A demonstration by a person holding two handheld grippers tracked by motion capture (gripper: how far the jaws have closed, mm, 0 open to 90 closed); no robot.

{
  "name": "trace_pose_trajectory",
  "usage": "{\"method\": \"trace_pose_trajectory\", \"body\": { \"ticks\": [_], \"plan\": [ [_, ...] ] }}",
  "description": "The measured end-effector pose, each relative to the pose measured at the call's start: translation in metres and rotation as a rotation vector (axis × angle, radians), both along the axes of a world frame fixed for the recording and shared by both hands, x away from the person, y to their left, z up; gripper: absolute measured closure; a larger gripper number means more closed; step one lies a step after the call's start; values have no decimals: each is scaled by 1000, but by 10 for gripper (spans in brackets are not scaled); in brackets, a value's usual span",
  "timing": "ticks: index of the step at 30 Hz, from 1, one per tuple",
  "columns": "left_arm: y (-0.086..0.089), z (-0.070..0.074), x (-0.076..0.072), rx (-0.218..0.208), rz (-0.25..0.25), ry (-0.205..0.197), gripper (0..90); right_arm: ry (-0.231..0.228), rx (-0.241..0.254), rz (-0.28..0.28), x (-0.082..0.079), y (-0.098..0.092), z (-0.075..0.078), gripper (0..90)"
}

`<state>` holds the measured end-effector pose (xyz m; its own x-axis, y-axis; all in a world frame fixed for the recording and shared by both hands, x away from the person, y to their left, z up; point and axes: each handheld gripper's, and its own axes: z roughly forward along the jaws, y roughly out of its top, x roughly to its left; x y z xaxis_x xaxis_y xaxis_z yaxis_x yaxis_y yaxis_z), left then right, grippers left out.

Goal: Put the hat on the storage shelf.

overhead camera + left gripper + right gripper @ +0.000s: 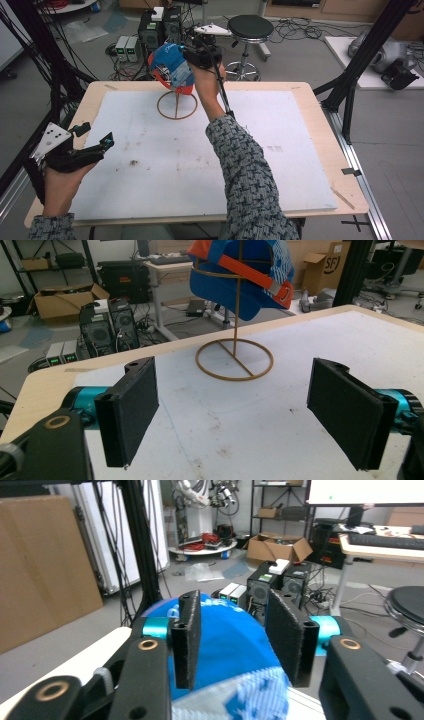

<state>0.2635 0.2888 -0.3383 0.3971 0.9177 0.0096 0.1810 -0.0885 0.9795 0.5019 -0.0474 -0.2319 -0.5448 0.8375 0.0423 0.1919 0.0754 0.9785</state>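
**Cap on its stand at the far edge, right claw spread just above it**

A blue cap with an orange strap (171, 67) sits on a thin brown wire stand with a ring base (177, 106), near the far edge of the white-covered wooden worktop (280, 165). The ring base rests flat on the white sheet, just inside its far border.

The right claw (186, 50) is at the cap's top, at its far right side as the high view has it. In the right gripper view the cap's blue crown (227, 645) lies below and between the two black pads (190, 640), which stand apart and do not press on it. No earlier picture is at hand to judge movement.

The left claw (97, 137) hovers at the near left corner of the worktop, well apart from the stand, its jaws spread wide with nothing between them; its own view looks across bare sheet to the ring base (235, 359).

The middle and right of the sheet lie bare. Black frame posts (350, 85) rise off the right edge.
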Motion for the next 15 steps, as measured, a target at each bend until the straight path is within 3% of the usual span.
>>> {"method": "trace_pose_trajectory", "body": {
  "ticks": [6,15],
  "plan": [
    [-2,-1,3,1,-1,4,206,-25,-11,-58,-10,-36,-4,535],
    [-8,-2,8,1,-14,6,206,-3,-21,-95,-23,-77,-10,454]
  ]
}}
